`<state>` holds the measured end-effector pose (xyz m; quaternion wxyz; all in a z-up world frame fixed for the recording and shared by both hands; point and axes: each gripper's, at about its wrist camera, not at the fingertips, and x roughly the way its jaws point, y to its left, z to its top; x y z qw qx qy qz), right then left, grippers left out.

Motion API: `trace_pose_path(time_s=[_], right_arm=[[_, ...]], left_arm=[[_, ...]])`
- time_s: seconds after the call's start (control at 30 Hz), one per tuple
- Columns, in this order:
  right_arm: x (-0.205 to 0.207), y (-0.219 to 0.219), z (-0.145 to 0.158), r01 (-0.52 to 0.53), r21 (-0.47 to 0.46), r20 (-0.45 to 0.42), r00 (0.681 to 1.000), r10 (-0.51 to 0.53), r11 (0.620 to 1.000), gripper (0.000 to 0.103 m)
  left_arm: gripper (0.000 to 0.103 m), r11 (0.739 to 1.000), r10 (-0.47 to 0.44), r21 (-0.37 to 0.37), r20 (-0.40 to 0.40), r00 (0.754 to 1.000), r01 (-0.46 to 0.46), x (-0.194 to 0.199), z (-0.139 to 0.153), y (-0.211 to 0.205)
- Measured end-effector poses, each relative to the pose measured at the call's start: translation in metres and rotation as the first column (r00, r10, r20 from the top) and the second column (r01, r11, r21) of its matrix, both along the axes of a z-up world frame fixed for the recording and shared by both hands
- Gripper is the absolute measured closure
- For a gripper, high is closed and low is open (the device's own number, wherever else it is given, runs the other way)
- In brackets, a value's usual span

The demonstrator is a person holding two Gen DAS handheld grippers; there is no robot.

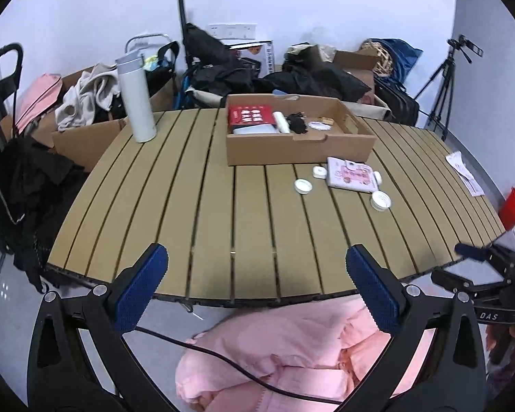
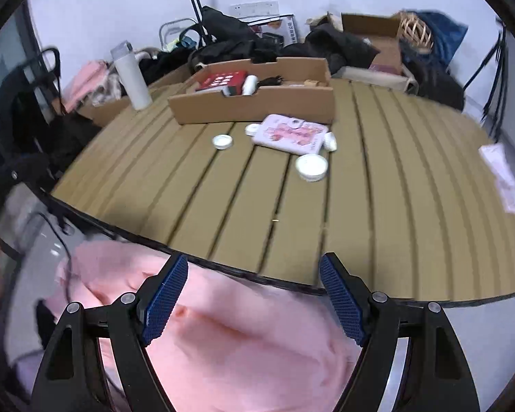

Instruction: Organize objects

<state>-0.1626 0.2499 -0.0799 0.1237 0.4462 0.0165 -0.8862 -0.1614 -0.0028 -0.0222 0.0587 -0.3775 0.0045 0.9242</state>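
A cardboard tray (image 1: pixel 292 151) (image 2: pixel 257 108) stands at the far middle of the slatted table (image 1: pixel 206 206) (image 2: pixel 377 189). It holds a red box (image 1: pixel 252 115) (image 2: pixel 223 80), a white roll (image 1: pixel 281 122) and a black item. In front of it lie a pink pouch (image 1: pixel 350 174) (image 2: pixel 292 134) and several white lids, one (image 1: pixel 303 185) (image 2: pixel 222 141) to the left, one (image 1: pixel 381 201) (image 2: pixel 311 167) nearer. My left gripper (image 1: pixel 257 267) is open and empty at the near table edge. My right gripper (image 2: pixel 254 281) is open and empty there too; it also shows in the left wrist view (image 1: pixel 477 257).
A tall white flask (image 1: pixel 136 98) (image 2: pixel 131 77) stands at the table's far left. Papers (image 1: pixel 463 171) (image 2: pixel 504 178) lie at the right edge. Boxes, bags, clothes and a tripod (image 1: pixel 443 82) crowd behind the table. A pink garment (image 1: pixel 292 360) (image 2: pixel 240 343) lies below the grippers.
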Motion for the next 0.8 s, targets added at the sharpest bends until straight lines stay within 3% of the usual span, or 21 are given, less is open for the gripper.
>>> trace_pose_path(time_s=[0.1, 0.23, 0.33, 0.43, 0.57, 0.7, 0.8], right_arm=[[0.009, -0.001, 0.007, -0.009, 0.051, -0.048, 0.999, 0.012, 0.999, 0.021], [0.001, 0.001, -0.002, 0.040, 0.051, -0.034, 0.999, -0.039, 0.998, 0.021], [-0.007, -0.002, -0.016, 0.057, 0.019, -0.022, 0.998, -0.056, 0.998, 0.021], [-0.020, 0.001, -0.032, 0.048, -0.044, 0.005, 0.999, -0.048, 0.998, 0.021], [-0.047, 0.010, -0.042, 0.050, -0.075, 0.003, 0.999, -0.050, 0.996, 0.021], [-0.082, 0.020, -0.043, 0.069, -0.071, -0.061, 0.995, -0.073, 0.995, 0.021], [-0.113, 0.027, -0.054, 0.108, -0.052, -0.060, 0.992, -0.111, 0.993, 0.021]], left_arm=[[0.000, 0.999, -0.035, -0.030, -0.032, 0.999, 0.034, 0.007, -0.003, 0.011], [0.000, 0.997, -0.062, -0.048, -0.032, 0.998, 0.061, 0.002, -0.021, 0.019], [0.000, 0.990, -0.083, -0.108, 0.040, 0.996, 0.087, -0.018, -0.038, 0.030], [0.000, 0.987, -0.092, -0.126, 0.036, 0.995, 0.096, -0.039, -0.048, 0.040], [0.002, 0.986, -0.139, -0.083, 0.089, 0.986, 0.146, -0.089, -0.068, 0.057], [0.006, 0.986, -0.157, -0.029, 0.165, 0.974, 0.164, -0.145, -0.089, 0.070], [0.012, 0.983, -0.164, -0.047, 0.187, 0.969, 0.175, -0.180, -0.107, 0.084]])
